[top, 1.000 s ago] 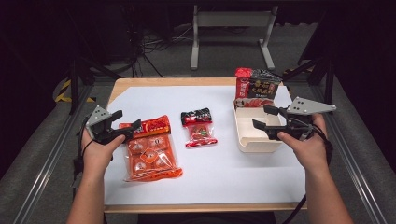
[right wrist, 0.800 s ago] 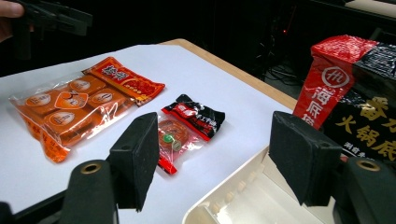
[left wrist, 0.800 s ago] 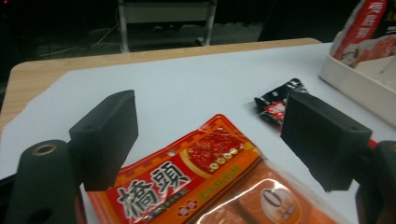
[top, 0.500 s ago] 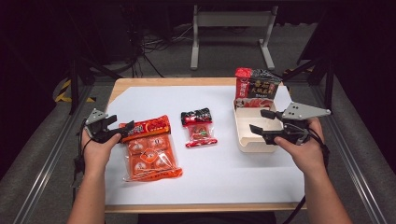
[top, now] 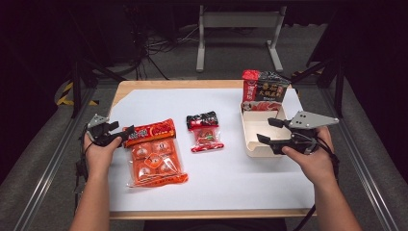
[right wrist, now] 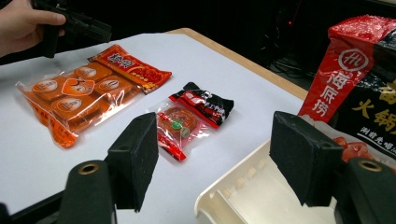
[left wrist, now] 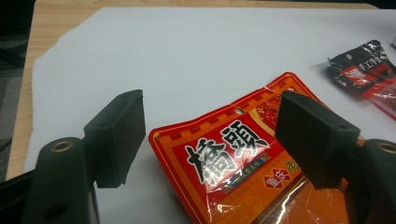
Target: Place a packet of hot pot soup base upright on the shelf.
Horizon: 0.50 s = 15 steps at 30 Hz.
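From the high view, I am holding my left claw (top: 126, 134) at the top left corner of the large orange snack pack (top: 154, 153), which is lying flat on the white-covered surface (top: 226, 178) near its left edge, while my right claw (top: 266, 131) is hovering wide open and empty over the cream tray (top: 254, 144) at the right; a small red and black packet (top: 204, 131) is lying between pack and tray, and a red and black bag (top: 263, 91) is standing at the tray's far end. In the left gripper view, my jaws are standing apart, having just been closing, with the pack's red header (left wrist: 233, 154) lying between and beyond them, neither pad pressing on it. In the right gripper view, my jaws are gaping over the tray's rim (right wrist: 224, 196), gripping nothing, with the small packet (right wrist: 191, 116) and the orange pack (right wrist: 88, 98) lying well beyond.
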Each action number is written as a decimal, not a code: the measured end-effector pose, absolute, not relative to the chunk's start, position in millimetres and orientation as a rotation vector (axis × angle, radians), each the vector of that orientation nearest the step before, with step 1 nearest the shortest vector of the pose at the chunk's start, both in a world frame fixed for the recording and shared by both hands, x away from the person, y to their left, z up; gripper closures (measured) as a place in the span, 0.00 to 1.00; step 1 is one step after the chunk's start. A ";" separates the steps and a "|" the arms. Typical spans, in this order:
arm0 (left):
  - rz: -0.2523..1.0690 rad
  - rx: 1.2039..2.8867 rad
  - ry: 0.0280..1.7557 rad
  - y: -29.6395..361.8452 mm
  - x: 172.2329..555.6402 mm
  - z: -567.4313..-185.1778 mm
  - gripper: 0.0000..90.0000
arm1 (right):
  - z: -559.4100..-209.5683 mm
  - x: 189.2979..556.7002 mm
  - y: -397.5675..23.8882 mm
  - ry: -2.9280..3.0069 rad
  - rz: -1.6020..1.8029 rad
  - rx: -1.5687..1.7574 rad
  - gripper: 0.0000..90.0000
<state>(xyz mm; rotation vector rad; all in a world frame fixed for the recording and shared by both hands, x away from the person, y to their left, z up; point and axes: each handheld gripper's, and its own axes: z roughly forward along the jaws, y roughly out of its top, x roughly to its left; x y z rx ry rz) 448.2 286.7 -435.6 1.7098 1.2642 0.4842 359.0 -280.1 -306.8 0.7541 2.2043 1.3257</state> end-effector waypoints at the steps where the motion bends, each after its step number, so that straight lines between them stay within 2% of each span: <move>1: 0.480 1.713 1.267 286.5 449.2 -436.6 0.28 | -307.9 358.8 -279.8 2.206 1.325 0.758 0.37; 15: 0.399 1.781 1.352 287.8 457.3 -449.3 0.24 | -310.3 356.7 -280.7 2.208 1.319 0.770 0.36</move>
